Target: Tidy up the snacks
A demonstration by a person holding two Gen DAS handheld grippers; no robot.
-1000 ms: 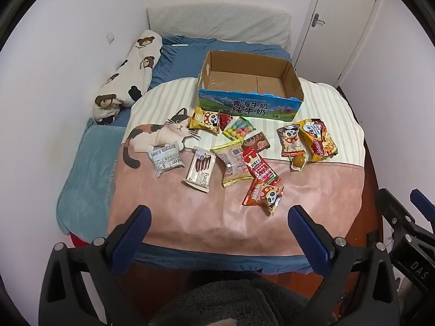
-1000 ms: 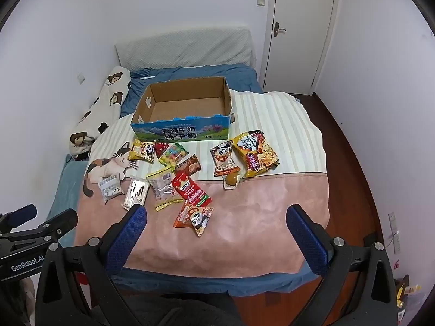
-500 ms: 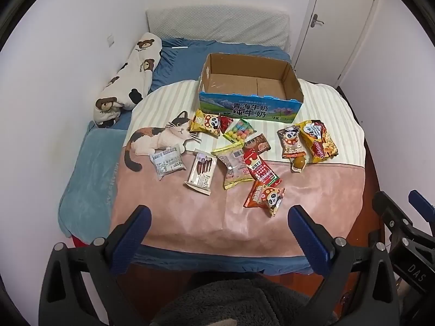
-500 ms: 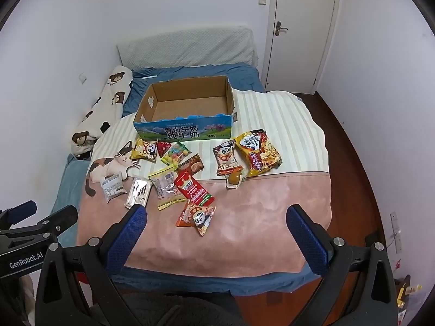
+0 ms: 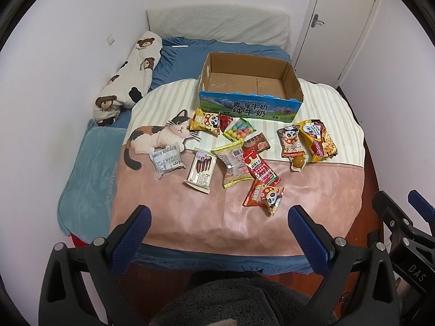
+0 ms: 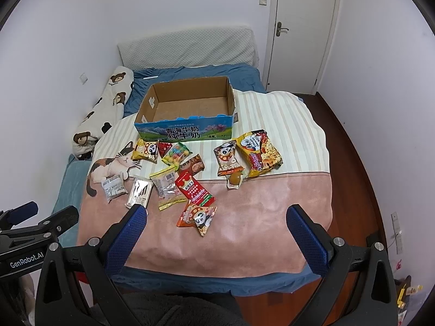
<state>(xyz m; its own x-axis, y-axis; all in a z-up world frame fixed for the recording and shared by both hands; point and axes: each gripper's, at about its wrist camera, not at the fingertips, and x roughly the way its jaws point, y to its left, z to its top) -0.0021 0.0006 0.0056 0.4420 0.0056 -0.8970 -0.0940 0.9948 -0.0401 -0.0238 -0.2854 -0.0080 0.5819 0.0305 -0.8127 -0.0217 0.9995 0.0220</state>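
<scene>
Several snack packets lie scattered on a cat-print blanket [image 5: 190, 212] on the bed. Nearest me is an orange panda packet [image 5: 265, 194] [image 6: 198, 215]. A red packet [image 5: 260, 169], a white Franzzi packet [image 5: 200, 169] and a noodle pack [image 5: 316, 140] [image 6: 260, 152] lie further back. Behind them stands an empty cardboard box [image 5: 248, 110] [image 6: 185, 131] with a blue front. My left gripper [image 5: 218, 224] and right gripper [image 6: 216, 221] both hover open over the blanket's near edge, holding nothing.
A bear-print pillow [image 5: 126, 78] lies at the left by the wall. A white headboard cushion [image 6: 187, 46] and a shut door [image 6: 301, 32] stand behind the bed. Wooden floor [image 6: 361, 163] runs along the right side. A grey fleece sleeve [image 5: 231, 298] shows below.
Both cameras have shifted slightly closer to the bed; the snacks and box appear a little larger. Nothing on the blanket has moved.
</scene>
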